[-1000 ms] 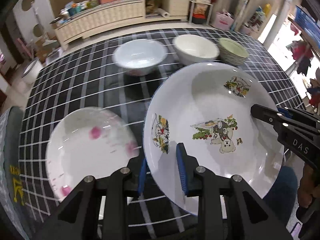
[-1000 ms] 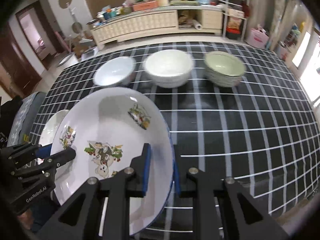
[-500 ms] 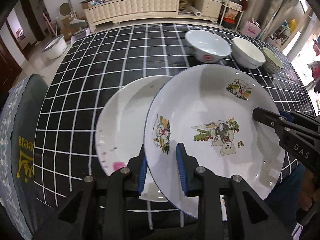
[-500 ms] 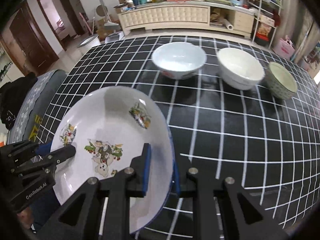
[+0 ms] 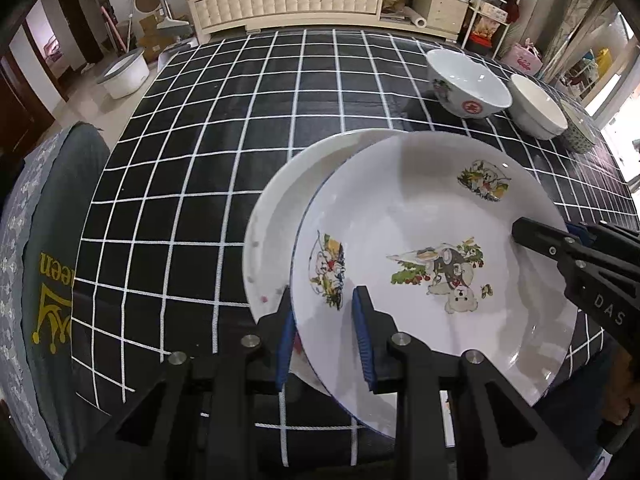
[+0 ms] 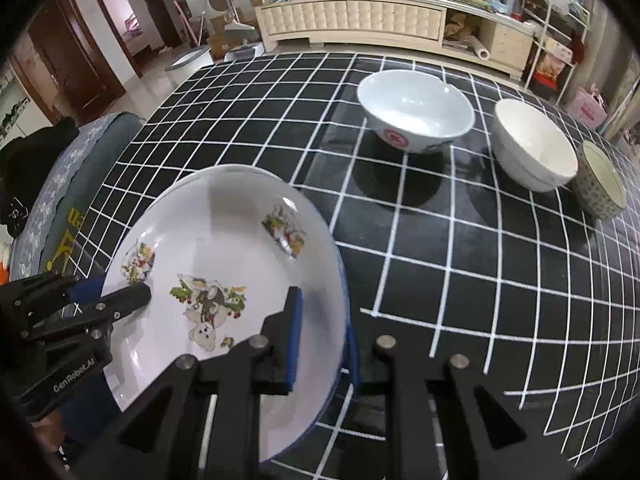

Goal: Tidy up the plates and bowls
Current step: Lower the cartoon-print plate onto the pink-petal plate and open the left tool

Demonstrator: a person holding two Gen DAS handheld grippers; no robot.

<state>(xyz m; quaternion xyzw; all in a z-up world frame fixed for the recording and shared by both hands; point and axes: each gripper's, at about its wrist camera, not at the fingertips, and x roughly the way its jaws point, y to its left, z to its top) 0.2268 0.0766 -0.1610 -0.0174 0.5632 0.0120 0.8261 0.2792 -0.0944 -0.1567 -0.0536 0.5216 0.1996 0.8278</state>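
Carrying the cartoon plate (image 5: 432, 264) over its mate

Both claws were clamped on it: the left claw (image 5: 326, 336) pinched its near-left rim, the right claw (image 6: 320, 336) its opposite edge. Over the last second the pair had swung leftward, so the plate now hung tilted, largely covering the pink-flecked plate (image 5: 280, 216) on the checked surface (image 5: 192, 160); stacking looked close. Three bowls (image 6: 416, 112) stood well apart.

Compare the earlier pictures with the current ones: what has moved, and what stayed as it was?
The cartoon plate, gripped at opposite rims by the left tool and the right tool, has been carried leftward until it covers most of the pink-flowered plate. Both grips stayed shut, nothing was let go, and the three bowls stayed in their row on the checked tablecloth.
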